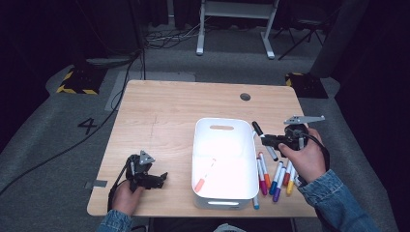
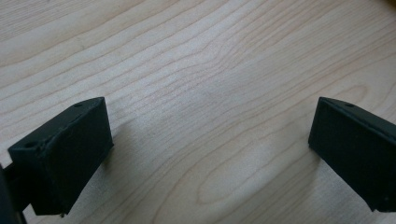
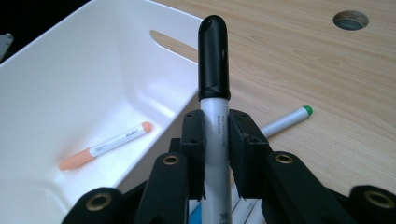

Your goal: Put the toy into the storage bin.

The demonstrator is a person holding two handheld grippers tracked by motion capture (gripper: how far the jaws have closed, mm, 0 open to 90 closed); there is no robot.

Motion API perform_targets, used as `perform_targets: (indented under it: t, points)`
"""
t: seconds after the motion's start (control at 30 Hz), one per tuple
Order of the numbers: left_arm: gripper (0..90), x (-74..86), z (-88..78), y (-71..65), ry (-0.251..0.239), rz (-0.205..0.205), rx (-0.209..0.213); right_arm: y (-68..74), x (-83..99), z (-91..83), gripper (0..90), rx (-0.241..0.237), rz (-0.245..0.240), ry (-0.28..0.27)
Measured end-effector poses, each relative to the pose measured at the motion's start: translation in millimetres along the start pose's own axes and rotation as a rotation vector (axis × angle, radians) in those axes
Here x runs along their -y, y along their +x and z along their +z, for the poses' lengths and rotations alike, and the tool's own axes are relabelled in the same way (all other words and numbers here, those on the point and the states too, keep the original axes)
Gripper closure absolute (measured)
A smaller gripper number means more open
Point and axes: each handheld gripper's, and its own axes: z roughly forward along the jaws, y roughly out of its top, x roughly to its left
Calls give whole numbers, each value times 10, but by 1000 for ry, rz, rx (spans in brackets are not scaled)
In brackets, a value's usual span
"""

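My right gripper (image 1: 269, 140) is lifted beside the right rim of the white bin (image 1: 227, 145), shut on a marker with a black cap (image 1: 258, 129). In the right gripper view the pads (image 3: 194, 135) clamp the marker's white barrel, and its black cap (image 3: 214, 56) sticks out past the gripper (image 3: 215, 135) toward the bin (image 3: 70, 70). An orange marker (image 1: 205, 177) (image 3: 107, 145) lies on the bin's floor. My left gripper (image 1: 157, 178) rests low at the front left of the table. Its jaws stand wide open (image 2: 205, 154) over bare wood, with nothing between them.
Several coloured markers (image 1: 275, 176) lie in a row on the table just right of the bin. A green-capped marker (image 3: 286, 120) lies beyond my right gripper. A round cable hole (image 1: 245, 96) (image 3: 350, 19) sits near the table's far edge. Desk legs and cables are on the floor behind.
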Motion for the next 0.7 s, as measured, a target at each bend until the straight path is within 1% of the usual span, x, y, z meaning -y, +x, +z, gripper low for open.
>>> perform_targets:
  t: [0.07, 0.1, 0.2, 0.37, 0.5, 0.57, 0.6, 0.63, 0.67, 0.7]
  points:
    - [0, -2, 0, 2, 1, 1, 2, 23, -6, -19, 767, -9, -6, 0]
    - [0, -3, 3, 0, 0, -2, 1, 82, -15, -53, 767, -19, -14, -4]
    - [0, -4, 1, 1, 3, 1, 0, 162, -21, -95, 767, -34, -26, -1]
    - [0, -4, 2, 2, 2, 1, 1, 276, -45, -151, 767, -60, -62, 0]
    - [0, -4, 2, 2, 2, 1, 1, 389, -71, -198, 767, -100, -70, -1]
    - [0, -3, 3, 1, 1, 0, 0, 453, -72, -200, 767, -111, -93, 1]
    - [0, -4, 2, 1, 2, 1, 0, 483, -72, -198, 767, -118, -97, 4]
    - [0, -4, 2, 1, 2, 1, 0, 483, -72, -198, 767, -118, -97, 4]
    - [0, -4, 2, 2, 2, 1, 1, 562, -63, -180, 767, -141, -114, 10]
    - [0, -4, 2, 2, 2, 0, 1, 594, -60, -172, 767, -145, -125, 12]
